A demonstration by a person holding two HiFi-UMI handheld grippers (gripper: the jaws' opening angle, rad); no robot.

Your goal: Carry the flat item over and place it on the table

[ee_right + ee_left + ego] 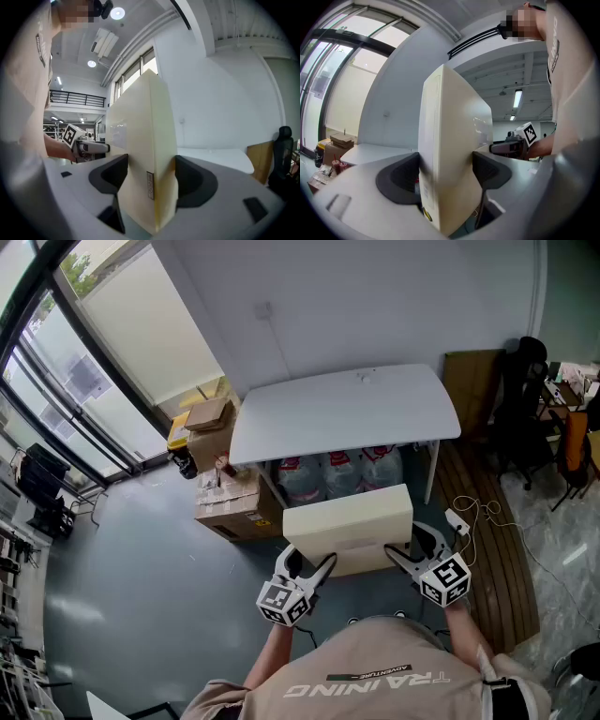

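A flat cream box hangs in the air just short of the white table, held at both ends. My left gripper is shut on its left end; in the left gripper view the box stands edge-on between the pressing pads. My right gripper is shut on the right end, and the right gripper view shows the box clamped the same way, with a small label on its edge. The table top lies beyond it, bare.
Under the table stand large water bottles. Cardboard boxes are stacked on the floor at the table's left. A wooden panel and white cables lie on the floor at the right. Office chairs stand further right.
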